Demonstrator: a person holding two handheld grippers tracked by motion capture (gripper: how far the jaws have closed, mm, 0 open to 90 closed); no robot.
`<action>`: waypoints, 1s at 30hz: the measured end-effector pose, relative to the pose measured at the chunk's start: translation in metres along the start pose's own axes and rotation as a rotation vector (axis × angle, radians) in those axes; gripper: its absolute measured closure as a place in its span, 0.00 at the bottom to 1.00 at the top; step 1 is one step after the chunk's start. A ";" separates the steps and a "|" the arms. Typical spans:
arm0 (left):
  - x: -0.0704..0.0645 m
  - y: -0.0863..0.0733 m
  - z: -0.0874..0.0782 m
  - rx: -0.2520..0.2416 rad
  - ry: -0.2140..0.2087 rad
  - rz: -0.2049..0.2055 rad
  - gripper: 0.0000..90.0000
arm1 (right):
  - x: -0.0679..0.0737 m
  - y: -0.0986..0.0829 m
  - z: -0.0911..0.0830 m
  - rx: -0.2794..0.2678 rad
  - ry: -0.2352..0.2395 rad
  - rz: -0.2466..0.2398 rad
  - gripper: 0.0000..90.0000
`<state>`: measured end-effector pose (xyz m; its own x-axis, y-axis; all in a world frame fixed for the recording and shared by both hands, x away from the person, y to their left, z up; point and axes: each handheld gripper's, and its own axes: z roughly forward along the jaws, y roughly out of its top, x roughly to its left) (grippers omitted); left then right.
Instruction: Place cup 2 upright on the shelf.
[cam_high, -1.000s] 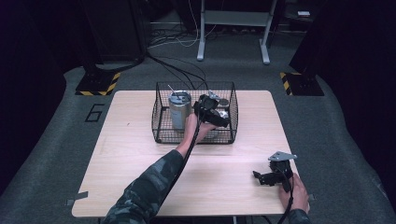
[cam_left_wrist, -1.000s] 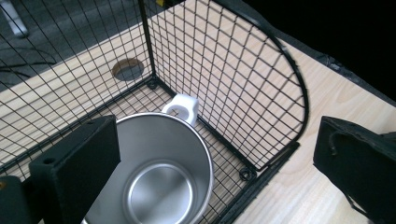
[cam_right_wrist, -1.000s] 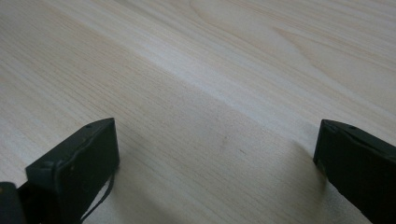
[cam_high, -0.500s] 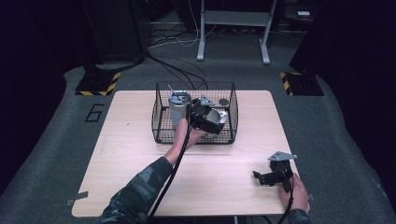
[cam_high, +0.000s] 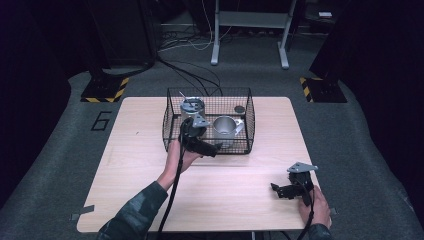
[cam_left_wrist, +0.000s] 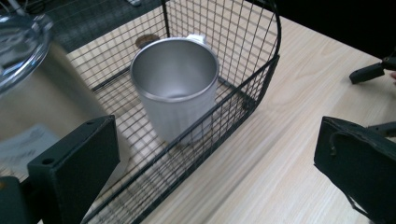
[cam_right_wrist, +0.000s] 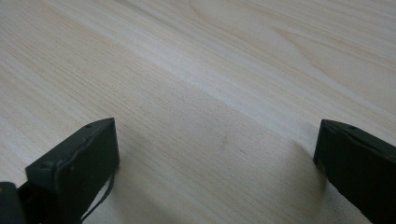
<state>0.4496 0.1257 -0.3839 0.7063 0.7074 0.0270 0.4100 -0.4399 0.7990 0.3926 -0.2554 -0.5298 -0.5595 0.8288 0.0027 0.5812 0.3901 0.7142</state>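
**Left gripper at the basket's front wall, right gripper low on the table**

At the left of the wire basket (cam_high: 207, 120) stands a tall steel tumbler (cam_high: 192, 111) with a clear lid. The basket sits on the far middle of the wooden table (cam_high: 130, 165).

Just right of the tumbler, the left gripper (cam_high: 209, 148) is held at the basket's near wall, outside the mesh, its jaws spread wide with nothing between them. In the left gripper view one jaw sits in front of the mesh and the other over bare wood.

Next comes the steel mug (cam_left_wrist: 175, 86), upright and open-topped inside the basket, beside the tumbler and near the front wall. Behind it, on the basket floor, lies a small dark round thing (cam_high: 240, 108); what it is cannot be told.

Far right, near the table's front edge, the right gripper (cam_high: 280, 191) sits low over the bare wood, well apart from the basket, jaws released and empty.
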 end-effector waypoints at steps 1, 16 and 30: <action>0.001 -0.004 -0.003 -0.001 0.005 -0.004 0.00 | 0.000 0.000 0.000 -0.001 -0.001 -0.001 0.00; 0.014 -0.067 -0.037 0.024 0.099 -0.038 0.00 | 0.000 0.000 0.000 0.000 0.000 -0.001 0.00; 0.044 -0.162 -0.046 0.139 0.210 -0.161 0.00 | 0.000 0.000 0.000 0.000 0.000 0.000 0.00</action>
<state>0.3877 0.2537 -0.4850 0.4972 0.8666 0.0421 0.5920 -0.3743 0.7137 0.3925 -0.2553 -0.5298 -0.5591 0.8291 0.0026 0.5815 0.3899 0.7140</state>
